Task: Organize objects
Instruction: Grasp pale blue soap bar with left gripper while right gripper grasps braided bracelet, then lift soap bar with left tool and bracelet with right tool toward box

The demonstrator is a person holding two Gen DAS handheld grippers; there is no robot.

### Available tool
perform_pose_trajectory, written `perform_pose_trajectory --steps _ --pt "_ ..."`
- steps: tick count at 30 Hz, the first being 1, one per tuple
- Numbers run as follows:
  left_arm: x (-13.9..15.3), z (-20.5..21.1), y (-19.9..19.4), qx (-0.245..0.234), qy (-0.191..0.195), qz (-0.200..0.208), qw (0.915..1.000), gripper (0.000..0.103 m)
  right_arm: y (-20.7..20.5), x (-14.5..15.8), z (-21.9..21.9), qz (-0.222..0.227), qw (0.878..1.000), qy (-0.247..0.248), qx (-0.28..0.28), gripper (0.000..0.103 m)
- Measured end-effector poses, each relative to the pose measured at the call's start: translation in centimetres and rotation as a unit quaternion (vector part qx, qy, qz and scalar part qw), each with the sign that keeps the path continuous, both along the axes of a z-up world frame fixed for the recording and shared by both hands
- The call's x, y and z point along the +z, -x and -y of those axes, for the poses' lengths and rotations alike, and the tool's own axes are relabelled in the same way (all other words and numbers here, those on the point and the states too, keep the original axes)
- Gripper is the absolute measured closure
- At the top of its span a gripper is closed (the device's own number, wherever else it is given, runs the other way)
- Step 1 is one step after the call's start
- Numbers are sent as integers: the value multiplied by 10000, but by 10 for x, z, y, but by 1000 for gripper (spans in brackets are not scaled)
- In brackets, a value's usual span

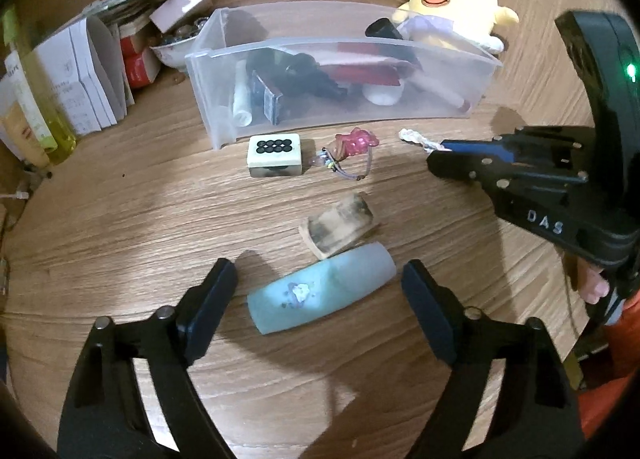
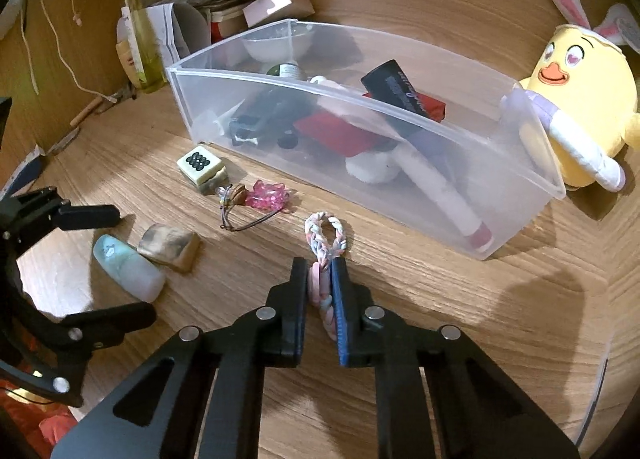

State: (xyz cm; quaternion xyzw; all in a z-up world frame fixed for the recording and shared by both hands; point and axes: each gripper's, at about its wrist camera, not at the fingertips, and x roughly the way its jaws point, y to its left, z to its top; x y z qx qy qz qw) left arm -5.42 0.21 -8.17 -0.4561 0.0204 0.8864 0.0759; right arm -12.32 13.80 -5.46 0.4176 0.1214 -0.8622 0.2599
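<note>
Clamping a braided loop band [image 2: 325, 255] of pink, white and pale blue strands, the right hand-held gripper [image 2: 321, 279] holds it over the worktop [image 2: 440, 319], just near of the clear bin [image 2: 520, 195]. Its far loop hangs free. The left hand-held gripper [image 1: 320, 287] stands apart around a pale blue tube [image 1: 320, 287].

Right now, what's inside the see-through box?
The clear bin holds a white marker with a red cap, a red flat thing, a black tube and dark items. What lies beneath them is covered.
</note>
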Motion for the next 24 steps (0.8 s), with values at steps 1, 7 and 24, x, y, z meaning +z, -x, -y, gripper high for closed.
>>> perform_pose_trajectory --steps 1,7,24 --pt "0 -1 -1 -1 33 -13 10000 26 0 0 0 0 10000 0 0 92" --pt "3 -3 -1 -105 -214 58 9997 32 -2 8 -5 5 9997 236 14 92" --pt "21 0 -15 253 -332 -216 9989 32 -22 31 -27 -340 9974 637 -90 92"
